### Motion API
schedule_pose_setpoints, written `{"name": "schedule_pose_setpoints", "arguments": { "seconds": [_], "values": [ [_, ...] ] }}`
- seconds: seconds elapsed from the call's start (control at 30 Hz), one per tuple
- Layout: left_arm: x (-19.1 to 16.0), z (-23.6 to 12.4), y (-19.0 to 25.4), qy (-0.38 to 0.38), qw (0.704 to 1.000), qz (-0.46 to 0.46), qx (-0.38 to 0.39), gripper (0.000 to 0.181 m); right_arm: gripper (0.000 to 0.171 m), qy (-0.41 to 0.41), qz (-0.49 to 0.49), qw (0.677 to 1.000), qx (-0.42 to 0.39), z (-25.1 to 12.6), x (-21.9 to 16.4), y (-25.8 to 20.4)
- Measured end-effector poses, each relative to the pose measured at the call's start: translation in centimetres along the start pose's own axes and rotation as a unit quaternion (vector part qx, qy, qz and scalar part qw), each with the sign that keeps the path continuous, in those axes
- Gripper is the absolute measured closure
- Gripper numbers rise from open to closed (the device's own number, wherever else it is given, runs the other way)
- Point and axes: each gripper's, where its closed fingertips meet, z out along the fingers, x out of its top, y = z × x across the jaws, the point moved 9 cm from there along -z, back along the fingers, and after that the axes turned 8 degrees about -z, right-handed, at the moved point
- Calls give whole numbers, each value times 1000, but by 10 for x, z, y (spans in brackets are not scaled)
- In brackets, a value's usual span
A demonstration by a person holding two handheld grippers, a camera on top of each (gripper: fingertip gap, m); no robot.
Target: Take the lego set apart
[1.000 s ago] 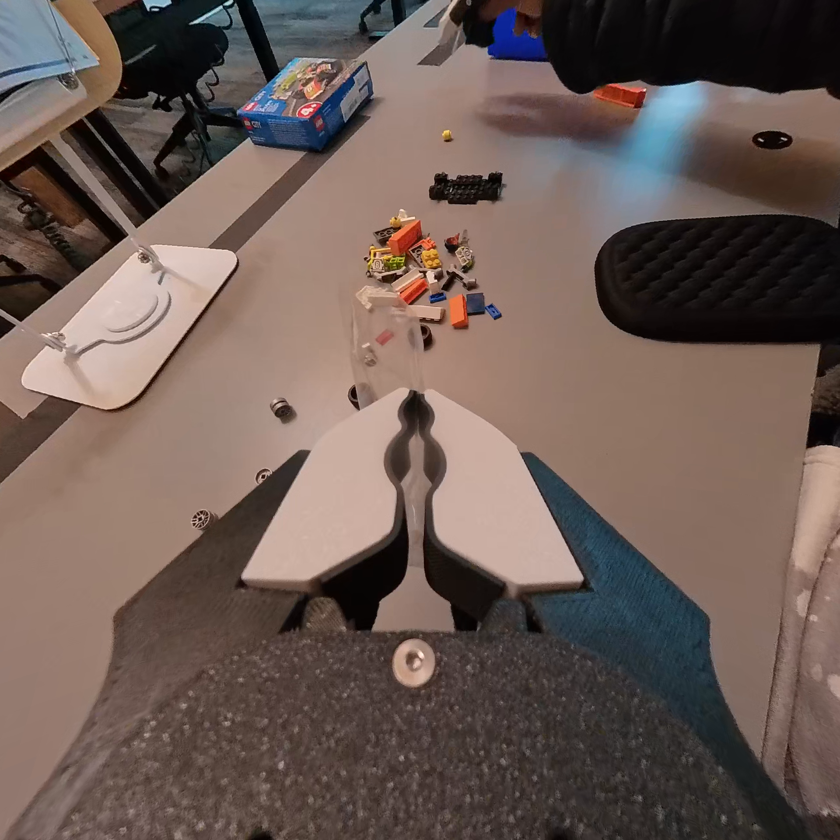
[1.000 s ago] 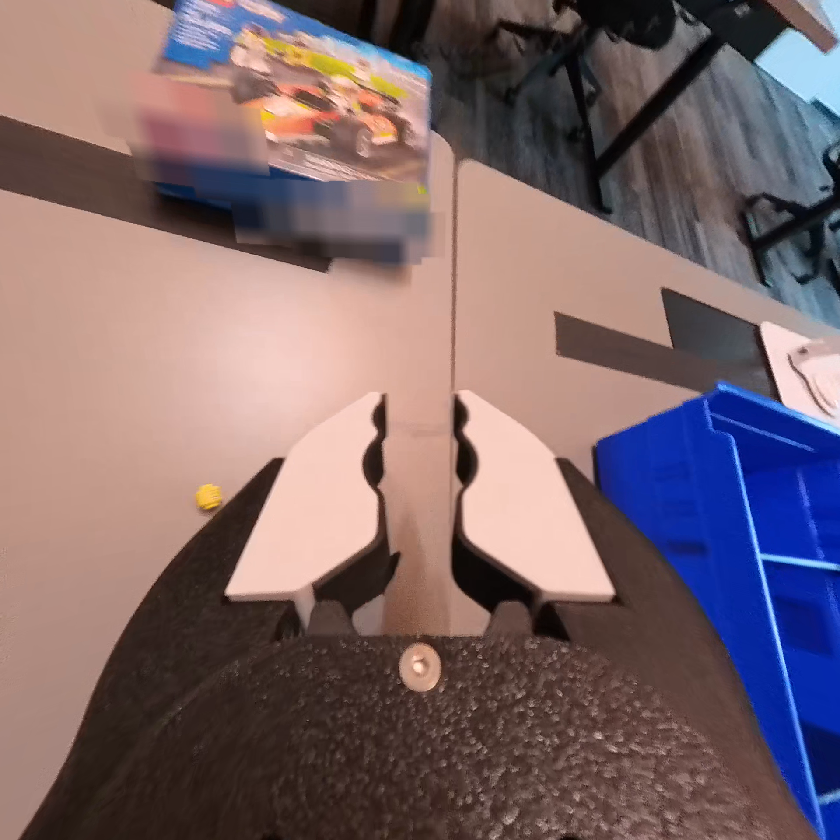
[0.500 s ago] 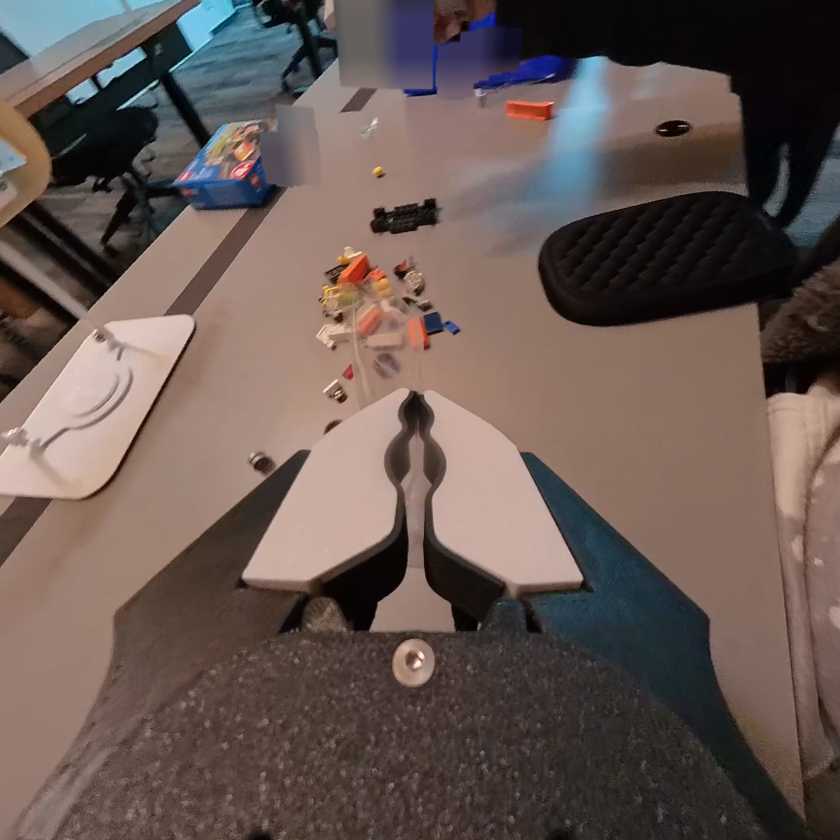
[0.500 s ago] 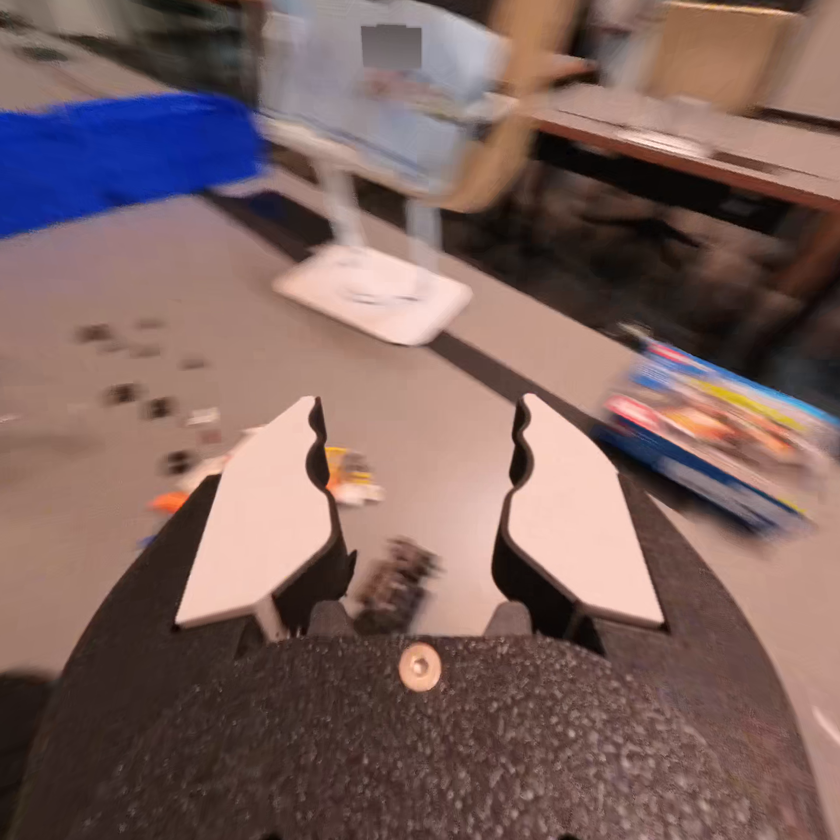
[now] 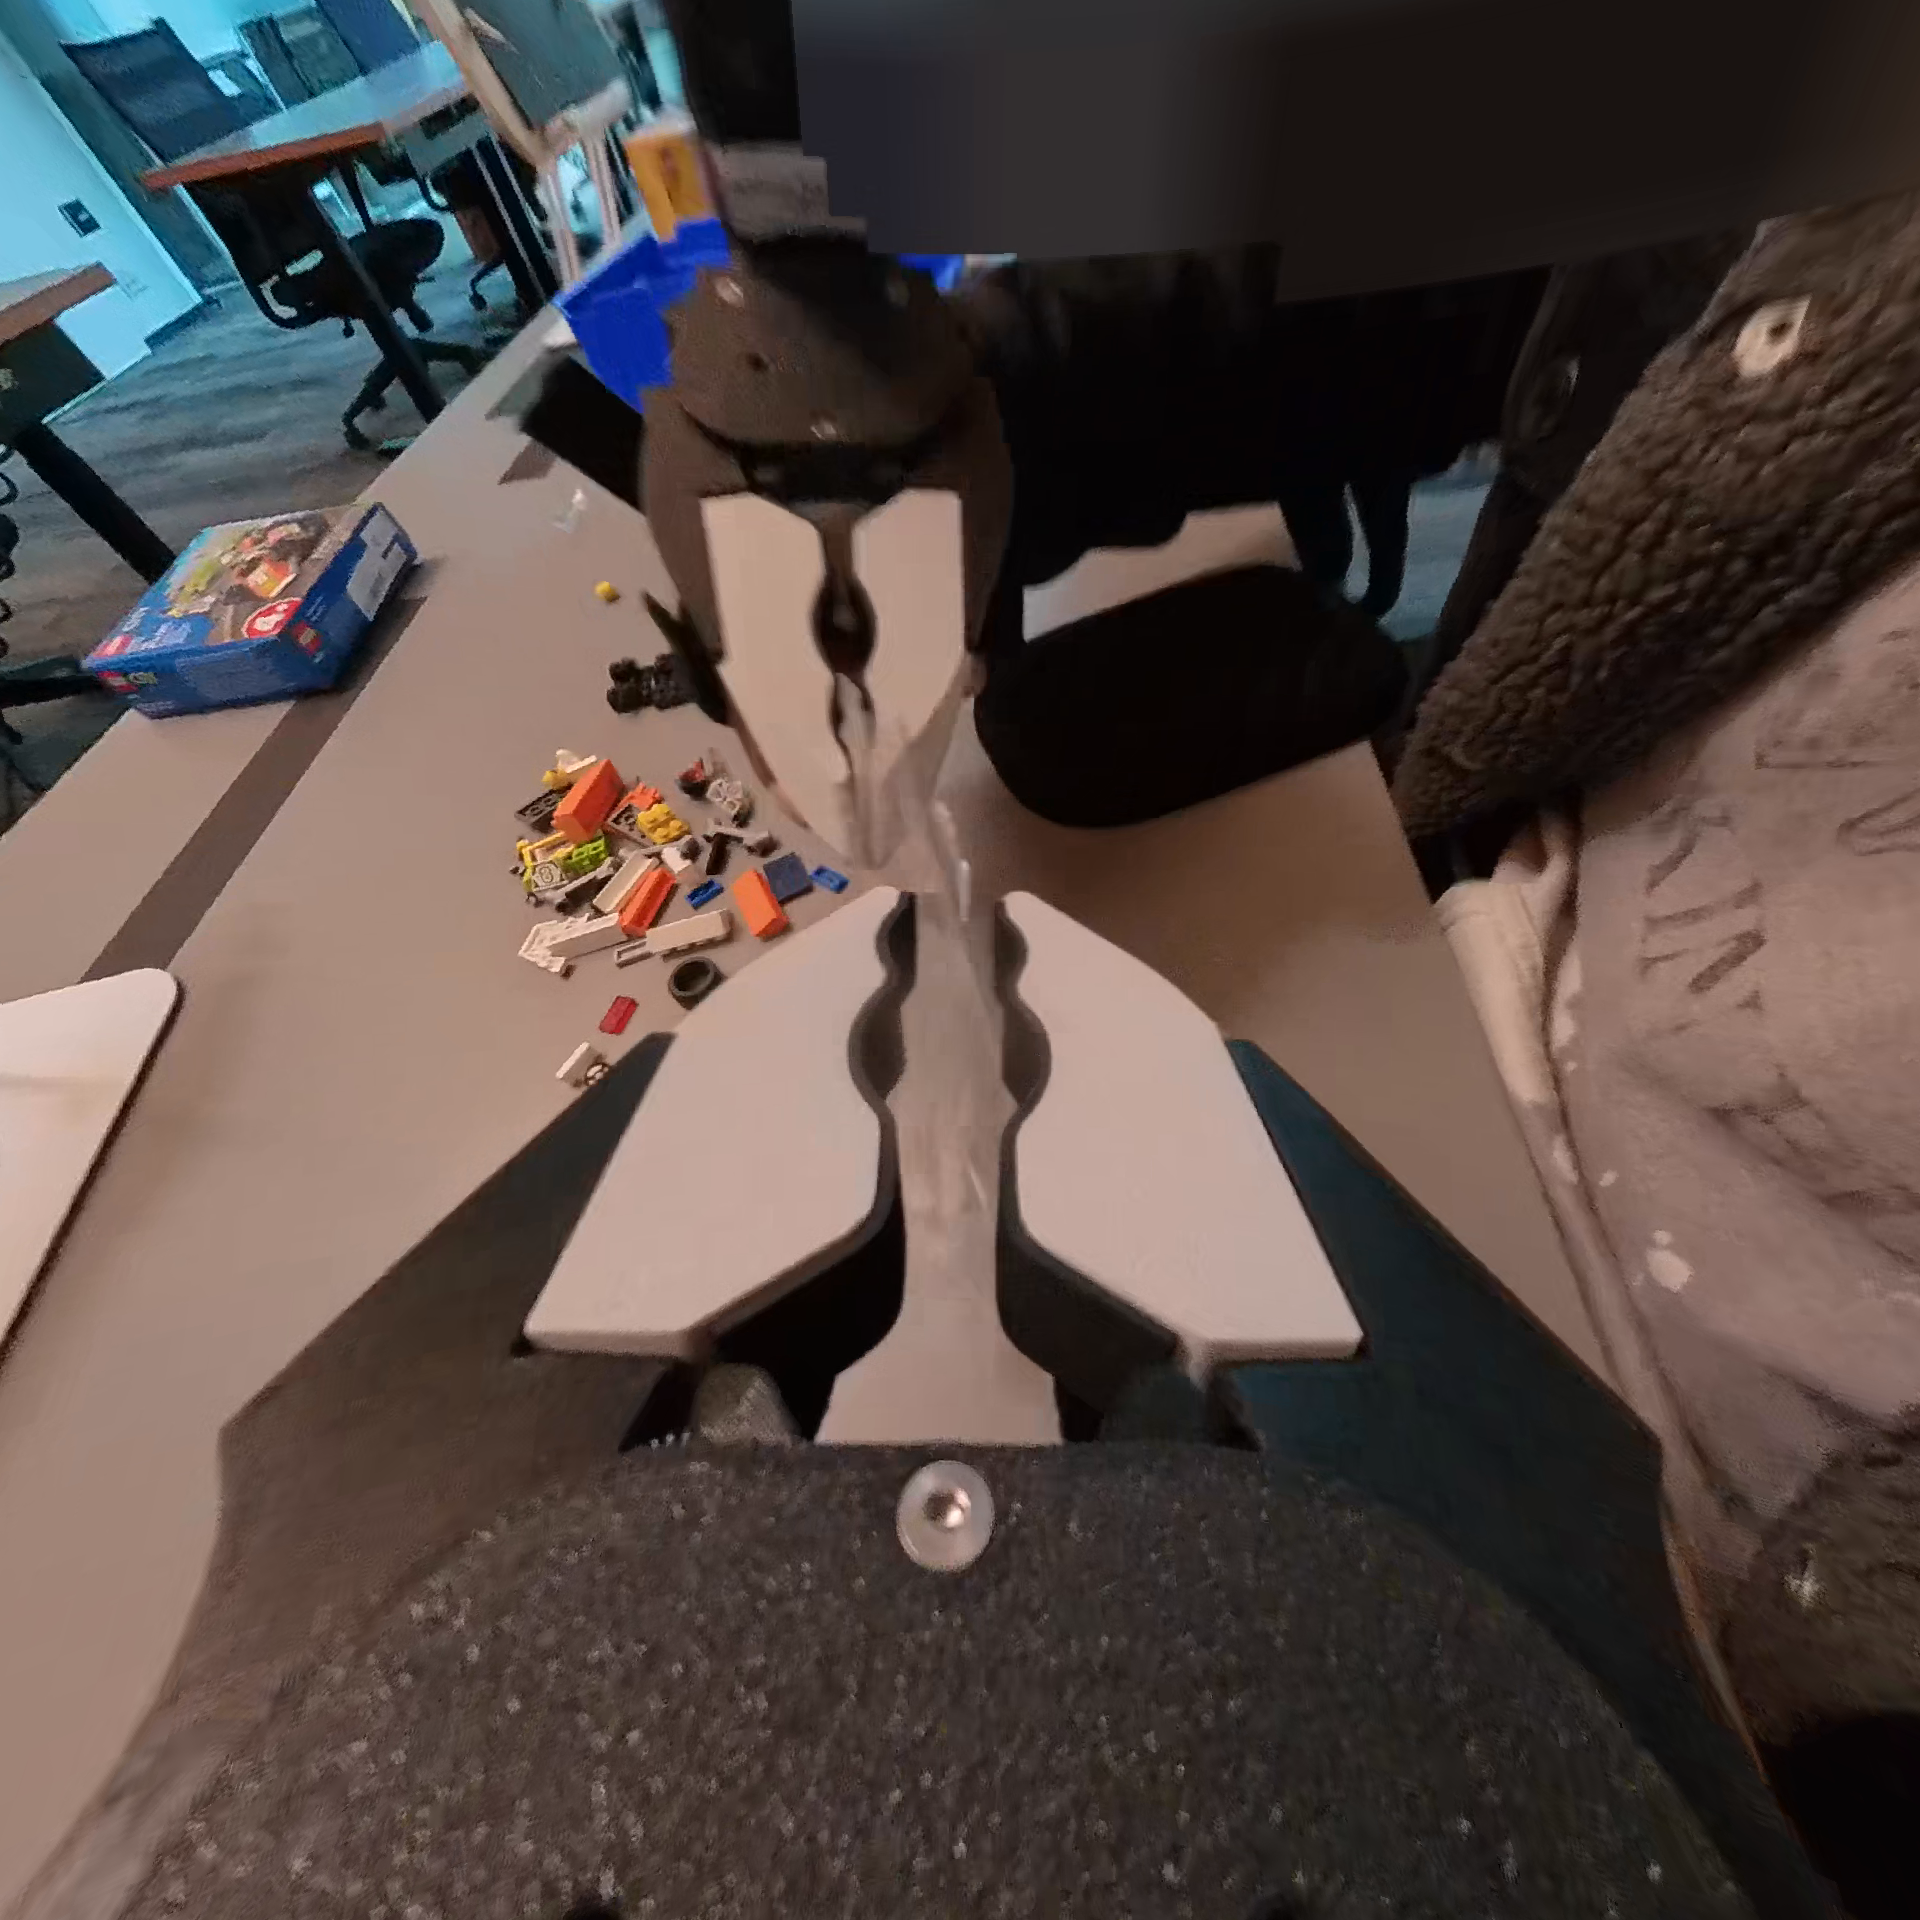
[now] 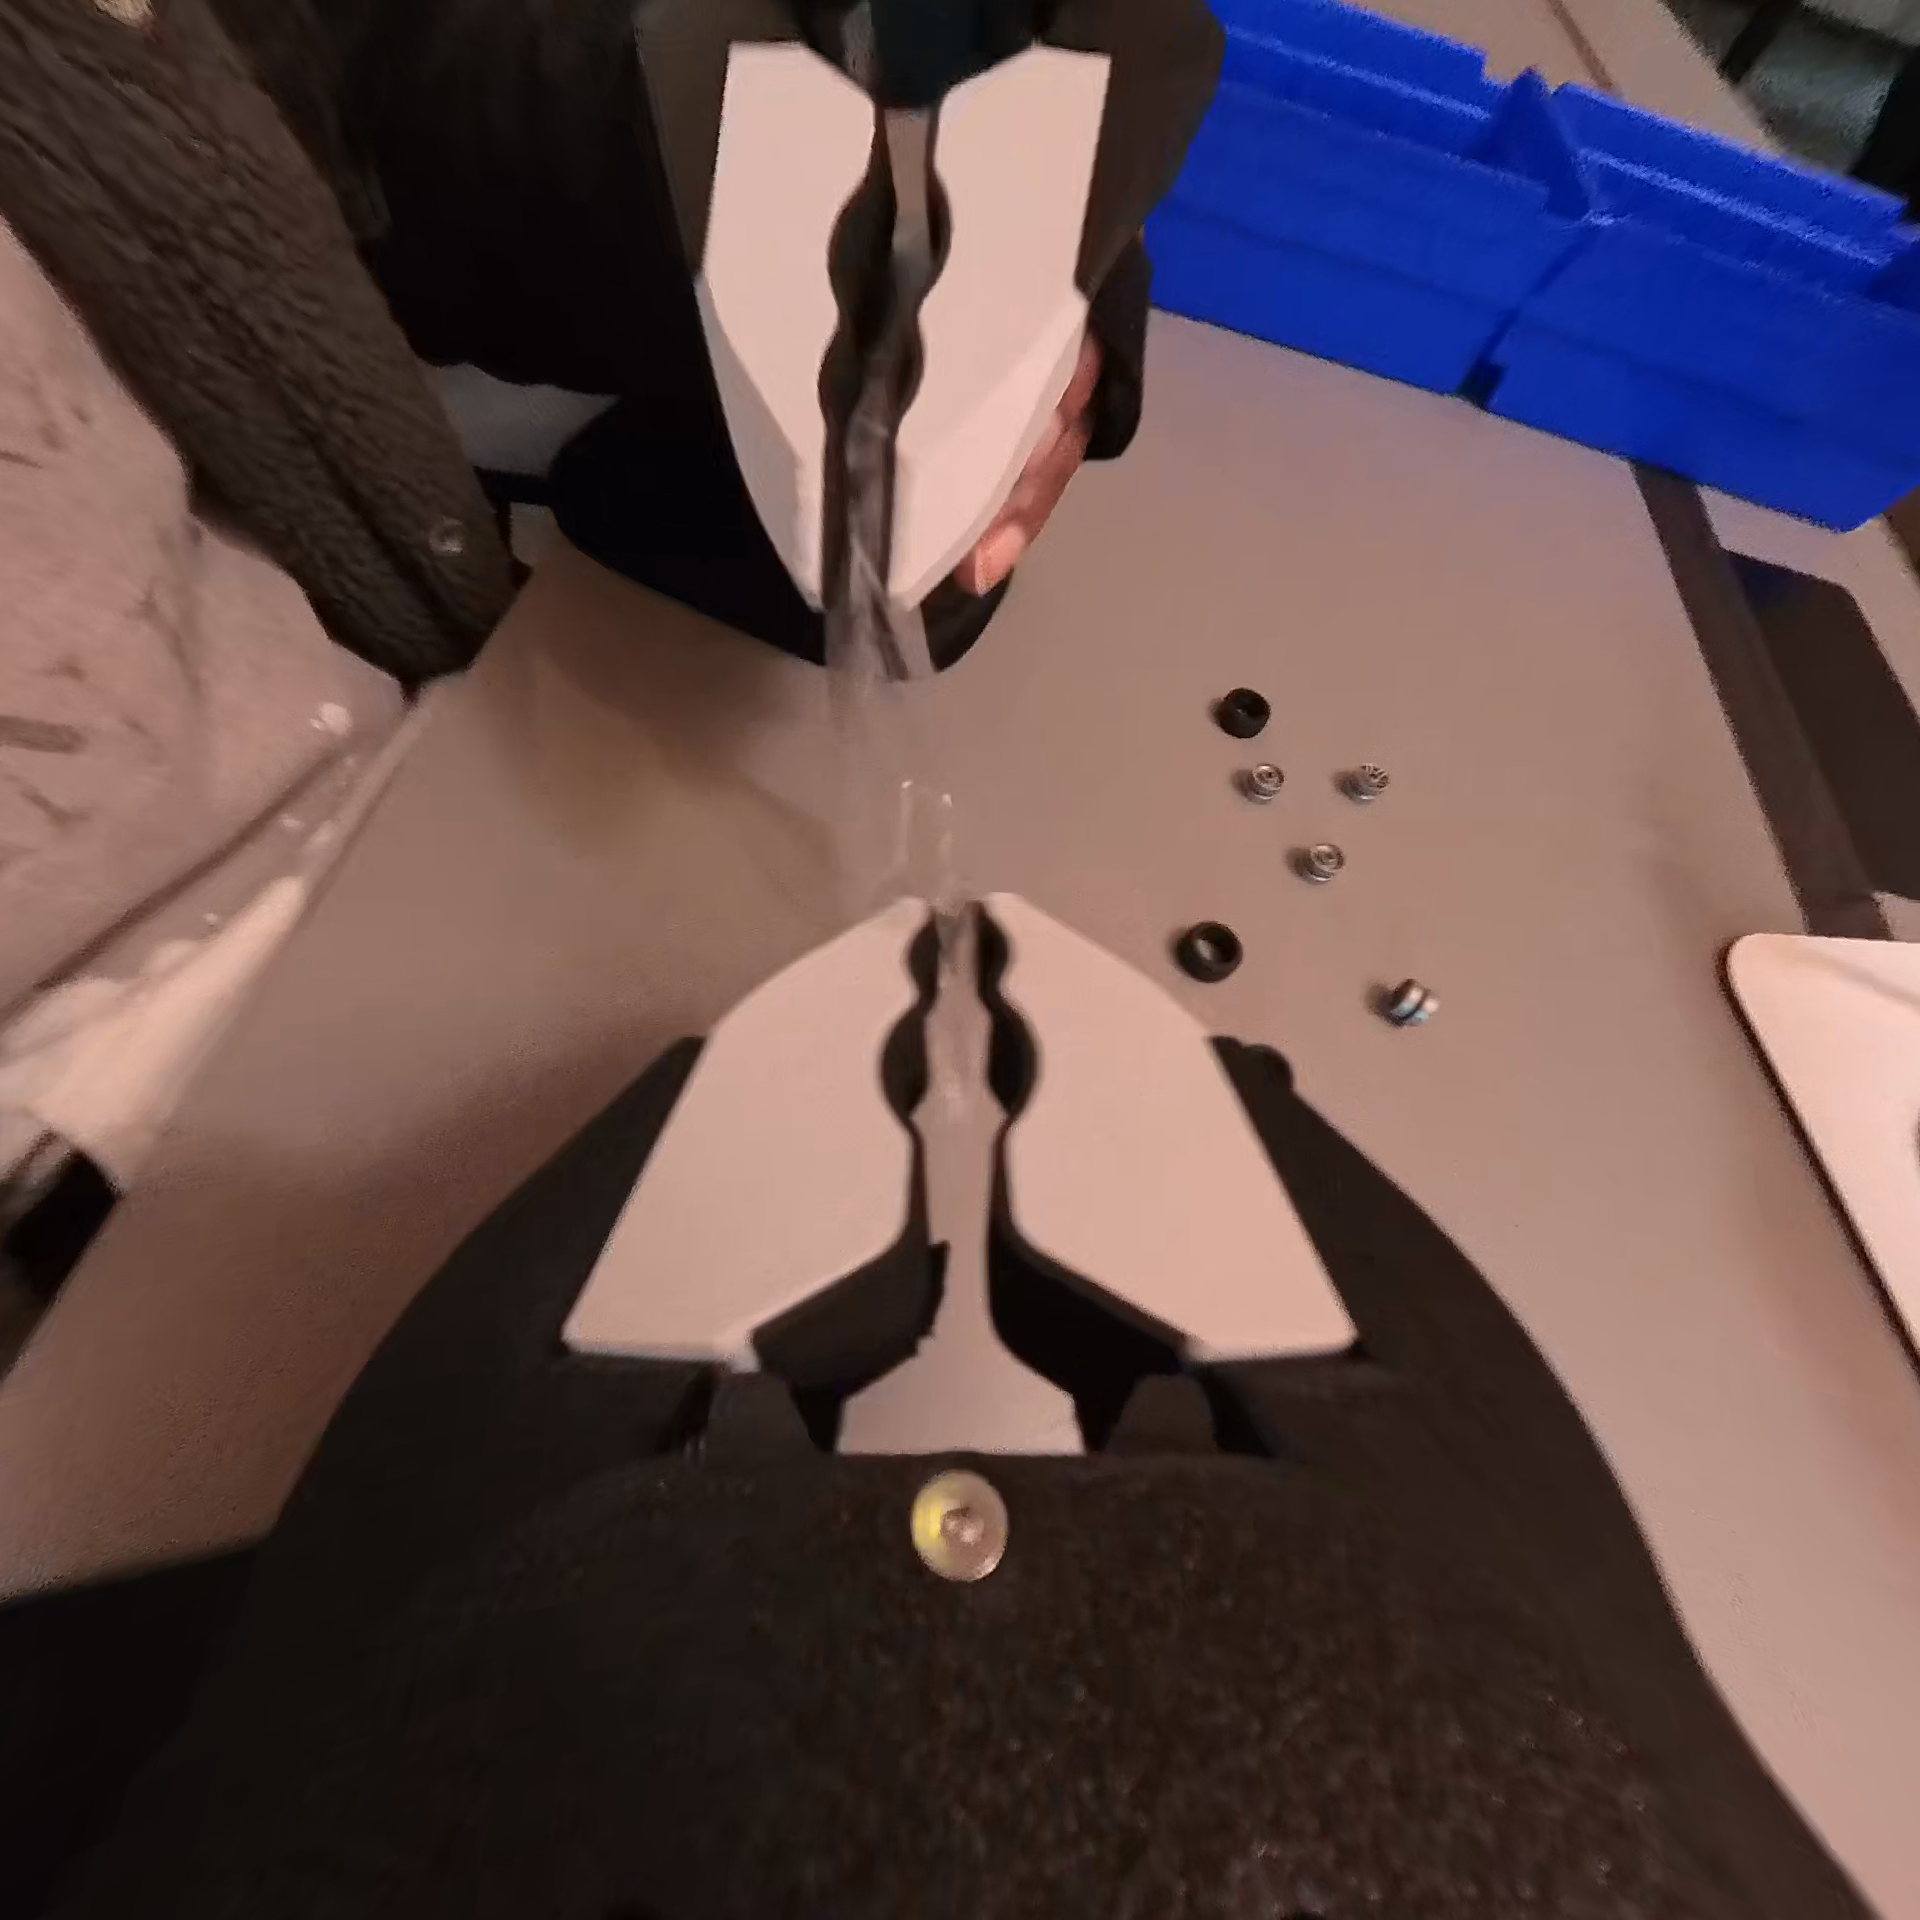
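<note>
A clear plastic bag [image 5: 896, 821] is stretched between my two grippers, which face each other tip to tip above the grey table [image 5: 312, 1091]. My left gripper [image 5: 951, 909] is shut on one end of the bag. My right gripper [image 6: 951, 916] is shut on the other end [image 6: 925, 831]. Each gripper shows in the other's view: the right [image 5: 862, 764] and the left [image 6: 862, 608]. A pile of loose lego pieces [image 5: 644, 852] lies on the table to the left, with a black lego chassis [image 5: 649, 681] behind it.
Small wheels [image 6: 1320, 862] and black tyres [image 6: 1242, 712] lie loose on the table. A lego box [image 5: 260, 613], a blue bin [image 6: 1558, 229], a white stand base [image 6: 1849, 1091] and a black padded seat [image 5: 1195, 707] surround the area. A person's fleece sleeve [image 5: 1714, 831] is close by. There is about 6 cm between the tips of the two grippers.
My right gripper swung round from the far end of the table, came to face the left one and shut on the bag. The left gripper lifted and turned with the bag.
</note>
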Motion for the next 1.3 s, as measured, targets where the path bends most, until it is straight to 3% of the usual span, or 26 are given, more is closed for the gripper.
{"name": "schedule_pose_setpoints", "arguments": {
  "seconds": [0.1,0.2,0.37,0.5,0.8,1.0,1.3],
  "values": [
    [-6,-20,-7,41,998,-46,12,140,171,36,21,999,-12,-3,-6,-3],
    [-21,-37,-16,42,996,-66,46,130,171,71,46,996,-27,-14,-11,-3],
    [-39,-27,-22,1,996,-62,61,144,171,104,62,992,-33,-27,-11,-7],
    [-34,-19,-20,3,998,-24,52,174,171,86,62,994,-21,-28,-12,-12],
    [-33,-5,-17,5,1000,-17,23,181,171,74,72,995,-15,-32,-16,-19],
    [-30,19,-14,14,1000,-15,13,181,171,81,51,995,-34,-10,-6,-17],
    [-42,-1,-24,20,998,-34,50,181,165,47,85,993,-69,-41,-16,-12]
  ]
}}
